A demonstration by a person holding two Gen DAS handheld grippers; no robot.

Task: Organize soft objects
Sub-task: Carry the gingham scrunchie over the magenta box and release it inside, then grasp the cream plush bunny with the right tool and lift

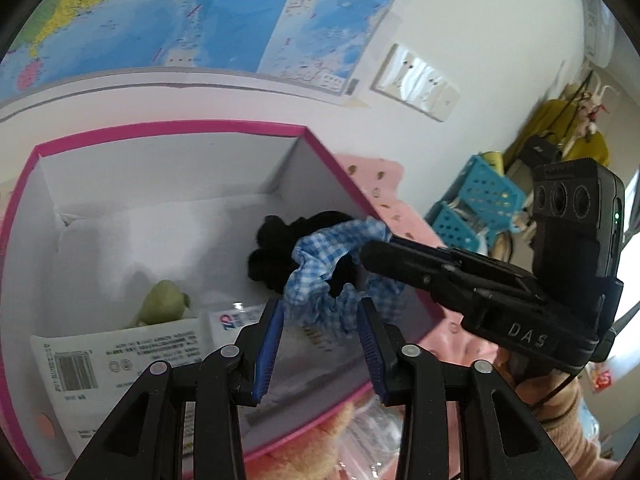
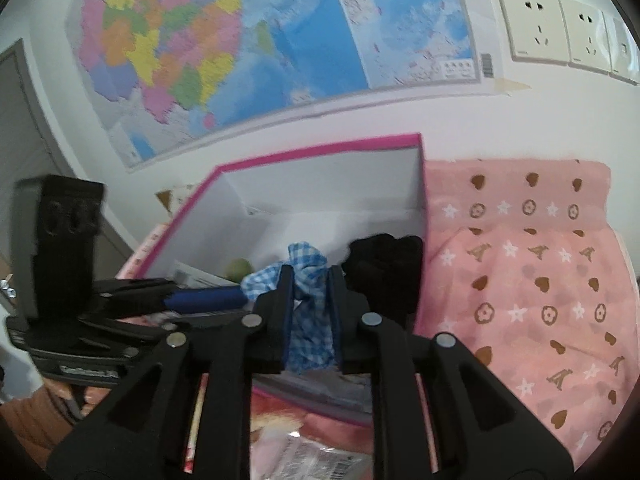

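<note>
A blue-and-white gingham scrunchie [image 1: 340, 264] hangs over the pink-rimmed white box [image 1: 168, 130], by its right wall. My right gripper [image 2: 311, 276] is shut on the scrunchie [image 2: 306, 280] and holds it above the box [image 2: 320, 146]; it enters the left wrist view [image 1: 374, 254] from the right. My left gripper [image 1: 322, 312] is open, its blue pads either side of the scrunchie's lower edge, not pinching it. A black fuzzy item [image 1: 280, 248] lies in the box's right corner, also in the right wrist view [image 2: 384, 256]. A green soft item [image 1: 162, 300] lies on the box floor.
White packets with barcodes [image 1: 100, 356] lie in the box. A pink patterned cloth [image 2: 528, 280] covers the surface right of the box. A plush toy and plastic wrapper [image 1: 320, 440] lie in front. Blue baskets [image 1: 480, 204] stand at the far right. A map [image 2: 240, 48] hangs behind.
</note>
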